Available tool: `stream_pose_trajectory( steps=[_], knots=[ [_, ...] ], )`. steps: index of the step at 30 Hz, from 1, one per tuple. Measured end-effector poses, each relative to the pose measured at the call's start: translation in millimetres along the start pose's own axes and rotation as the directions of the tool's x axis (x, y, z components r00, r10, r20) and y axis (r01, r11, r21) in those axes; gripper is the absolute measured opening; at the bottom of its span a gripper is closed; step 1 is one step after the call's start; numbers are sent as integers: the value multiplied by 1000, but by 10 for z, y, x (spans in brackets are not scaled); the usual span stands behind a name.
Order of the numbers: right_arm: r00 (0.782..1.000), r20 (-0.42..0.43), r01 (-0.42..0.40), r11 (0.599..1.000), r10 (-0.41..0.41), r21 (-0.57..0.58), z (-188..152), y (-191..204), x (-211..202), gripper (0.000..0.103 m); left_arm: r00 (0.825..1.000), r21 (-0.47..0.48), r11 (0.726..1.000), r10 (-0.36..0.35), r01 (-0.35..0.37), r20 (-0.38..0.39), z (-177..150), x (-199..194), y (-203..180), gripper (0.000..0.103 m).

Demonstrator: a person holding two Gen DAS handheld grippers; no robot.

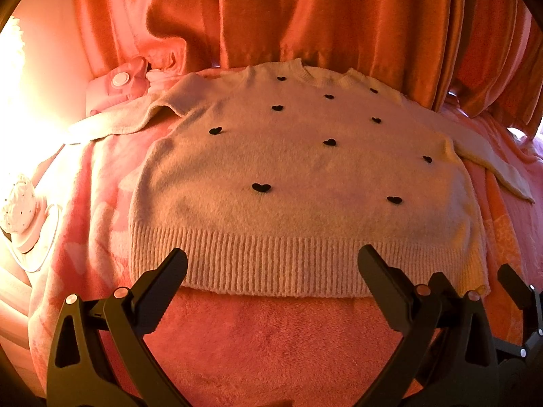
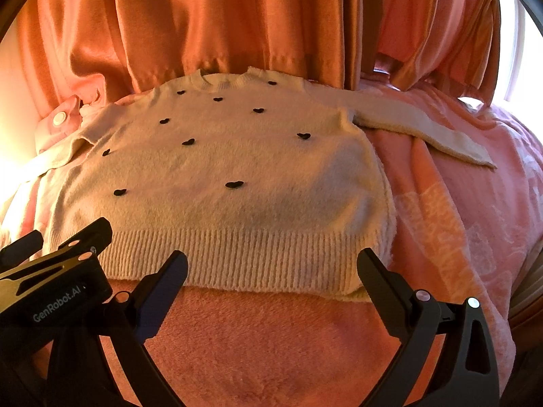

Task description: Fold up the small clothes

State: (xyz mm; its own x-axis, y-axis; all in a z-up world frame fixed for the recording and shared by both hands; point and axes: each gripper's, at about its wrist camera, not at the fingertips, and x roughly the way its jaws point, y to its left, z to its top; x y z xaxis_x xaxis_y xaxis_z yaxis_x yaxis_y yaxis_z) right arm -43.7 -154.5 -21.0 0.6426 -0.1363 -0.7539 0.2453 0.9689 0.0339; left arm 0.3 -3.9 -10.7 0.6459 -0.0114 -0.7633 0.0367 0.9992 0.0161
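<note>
A cream knit sweater (image 1: 298, 169) with small black hearts lies flat, front up, on a pink blanket (image 1: 271, 335), sleeves spread to both sides, ribbed hem nearest me. It also shows in the right wrist view (image 2: 220, 169). My left gripper (image 1: 271, 264) is open and empty, its tips just above the hem. My right gripper (image 2: 271, 264) is open and empty above the hem's right part. The right gripper's fingers (image 1: 512, 281) show at the left view's right edge; the left gripper's fingers (image 2: 91, 234) show at the right view's left edge.
Orange curtains (image 1: 305, 17) hang right behind the sweater. A pink pillow with a white button (image 1: 118, 81) lies at the back left. A white frilly object (image 1: 20, 203) sits at the far left. A bright light glares from the left.
</note>
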Motion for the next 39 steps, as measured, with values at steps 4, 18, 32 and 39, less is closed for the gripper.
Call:
stream_pose_trajectory(
  steps=[4, 18, 32, 39],
  knots=[
    [1000, -5, 1, 1000, -1, 0, 14, -7, 6, 98, 1000, 0, 1000, -2, 2, -4, -2, 8, 4, 98],
    [1000, -20, -1, 1000, 1, 0, 24, -7, 20, 98, 1000, 0, 1000, -4, 4, -18, -4, 60, 15, 98],
    [1000, -28, -4, 1000, 4, -3, 30, 12, 37, 98, 1000, -3, 1000, -6, 6, -24, 9, 85, 17, 98],
    [999, -34, -4, 1000, 4, -1, 36, 27, 39, 98, 1000, -3, 1000, -6, 6, -26, 9, 90, 9, 98]
  ],
)
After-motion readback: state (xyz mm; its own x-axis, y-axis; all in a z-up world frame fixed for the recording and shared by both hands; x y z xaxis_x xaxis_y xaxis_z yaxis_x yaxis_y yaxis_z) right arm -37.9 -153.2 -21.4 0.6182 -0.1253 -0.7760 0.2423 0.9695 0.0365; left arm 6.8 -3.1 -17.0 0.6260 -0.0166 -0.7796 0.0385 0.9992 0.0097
